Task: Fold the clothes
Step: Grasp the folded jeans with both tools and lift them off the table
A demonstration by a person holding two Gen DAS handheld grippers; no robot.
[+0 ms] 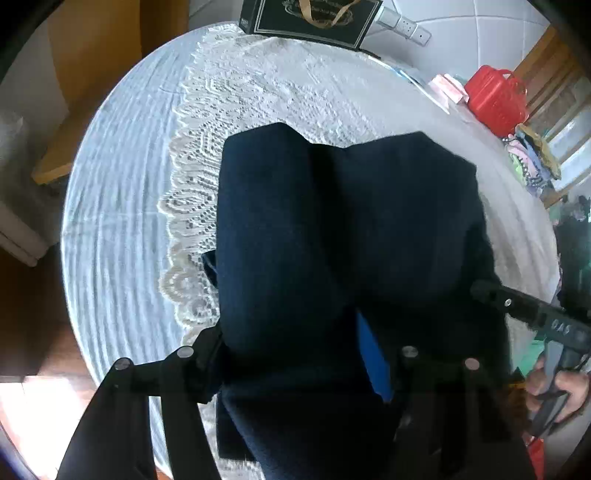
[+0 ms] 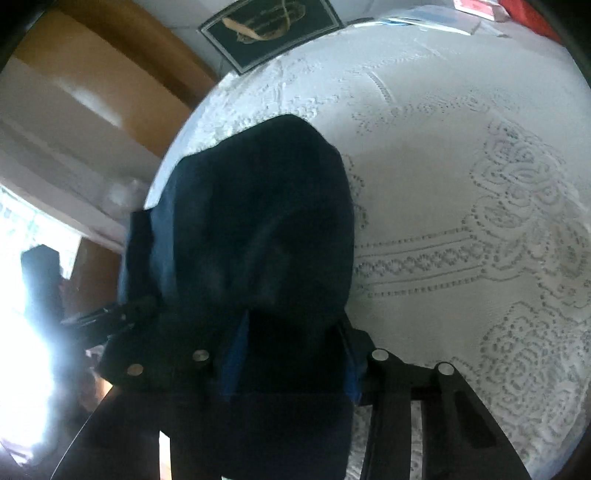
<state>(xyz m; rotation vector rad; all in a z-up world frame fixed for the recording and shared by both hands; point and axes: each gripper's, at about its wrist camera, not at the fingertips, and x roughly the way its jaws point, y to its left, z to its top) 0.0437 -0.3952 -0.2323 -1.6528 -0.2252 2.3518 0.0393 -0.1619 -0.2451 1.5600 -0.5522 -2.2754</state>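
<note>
- A round table (image 1: 110, 206) is taking up most of both views, and a pale ribbed cloth is covering it.
- A white lace cover (image 2: 461, 206) with a scalloped, perforated pattern is lying over that cloth.
- White wall tiles (image 1: 480, 26) are showing behind the table, and a white socket strip (image 1: 404, 24) is sitting against them.
- A dark box (image 1: 310, 16) with a gold ribbon is resting at the table's far edge.
- A red plastic container (image 1: 495, 98) is standing at the table's right side, beside a heap of coloured items.
- Yellow-brown wooden furniture (image 1: 99, 62) is standing beyond the table on the left.
- Strong daylight (image 2: 26, 350) is glaring in at the lower left of the right wrist view.
</note>
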